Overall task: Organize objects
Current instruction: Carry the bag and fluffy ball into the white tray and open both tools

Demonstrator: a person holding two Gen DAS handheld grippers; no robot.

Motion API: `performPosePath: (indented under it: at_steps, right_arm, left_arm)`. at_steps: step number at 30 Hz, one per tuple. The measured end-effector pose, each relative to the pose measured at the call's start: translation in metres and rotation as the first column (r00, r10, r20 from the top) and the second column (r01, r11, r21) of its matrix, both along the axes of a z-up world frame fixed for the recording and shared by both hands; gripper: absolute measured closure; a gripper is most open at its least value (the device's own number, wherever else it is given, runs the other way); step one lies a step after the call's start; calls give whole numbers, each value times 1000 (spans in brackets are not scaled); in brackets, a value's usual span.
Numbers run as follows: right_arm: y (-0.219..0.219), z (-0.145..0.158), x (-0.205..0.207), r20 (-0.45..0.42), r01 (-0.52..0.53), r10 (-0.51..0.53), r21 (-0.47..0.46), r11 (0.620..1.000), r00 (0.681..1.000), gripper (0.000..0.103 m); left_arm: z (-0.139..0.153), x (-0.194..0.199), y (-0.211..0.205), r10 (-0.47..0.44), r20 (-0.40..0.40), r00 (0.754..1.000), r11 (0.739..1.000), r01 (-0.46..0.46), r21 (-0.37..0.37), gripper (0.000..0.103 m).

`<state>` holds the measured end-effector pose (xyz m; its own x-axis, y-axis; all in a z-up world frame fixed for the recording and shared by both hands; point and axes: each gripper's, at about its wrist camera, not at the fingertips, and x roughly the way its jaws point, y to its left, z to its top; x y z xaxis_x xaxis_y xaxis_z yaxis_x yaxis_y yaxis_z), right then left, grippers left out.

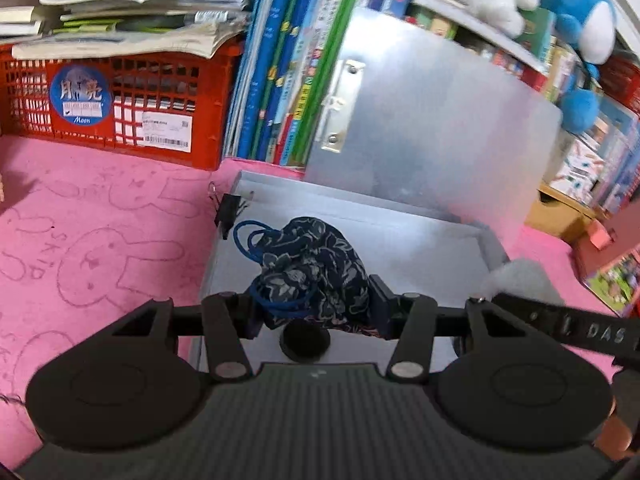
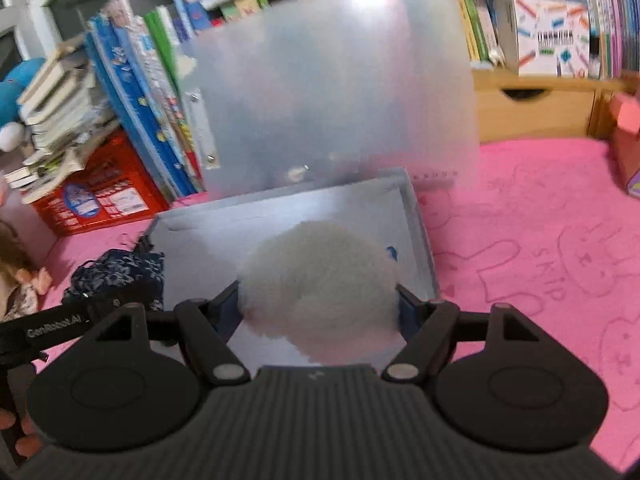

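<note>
A translucent grey plastic box (image 1: 432, 236) stands open on the pink mat, its lid (image 1: 432, 116) raised against the books; it also shows in the right wrist view (image 2: 420, 216). My left gripper (image 1: 312, 304) is shut on a dark blue floral drawstring pouch (image 1: 316, 264) with blue cords, held over the box's left part. My right gripper (image 2: 320, 304) is shut on a fluffy white pom-pom (image 2: 320, 280), held over the box's middle. The pouch also shows in the right wrist view (image 2: 120, 272), and the pom-pom in the left wrist view (image 1: 516, 276).
A red mesh crate (image 1: 120, 108) with books stacked on it stands at the back left. Upright books (image 1: 288, 60) lean behind the box. A black binder clip (image 1: 230, 210) hangs on the box's left rim. A wooden drawer unit (image 2: 536, 108) and plush toys (image 1: 576, 4) are behind. A doll (image 2: 20, 280) lies left.
</note>
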<state>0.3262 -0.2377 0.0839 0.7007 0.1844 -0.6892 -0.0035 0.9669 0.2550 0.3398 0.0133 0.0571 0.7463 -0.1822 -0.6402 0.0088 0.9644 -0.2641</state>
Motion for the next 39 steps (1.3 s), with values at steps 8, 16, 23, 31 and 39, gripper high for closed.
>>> performPosePath:
  at_steps: [8, 16, 23, 31, 39]
  right_arm:
    - [11, -18, 19, -10, -9, 9, -11, 1000, 1000, 27]
    - [15, -31, 27, -33, -5, 4, -35, 999, 999, 27]
    - [17, -34, 29, -28, -21, 19, -64, 998, 999, 27]
    - [18, -29, 26, -3, -4, 4, -90, 996, 1000, 12]
    - [13, -2, 9, 68, -16, 22, -83, 996, 997, 10]
  left_arm:
    - [-18, 21, -7, 2, -20, 1000, 999, -1, 38, 46]
    - [-32, 30, -13, 1, -54, 999, 998, 3, 68, 46]
    - [-38, 32, -16, -12, -58, 998, 998, 16, 68, 46]
    - [-32, 29, -20, -9, -44, 999, 994, 14, 104, 39]
    - [-8, 10, -22, -35, 12, 999, 988, 33, 149, 31]
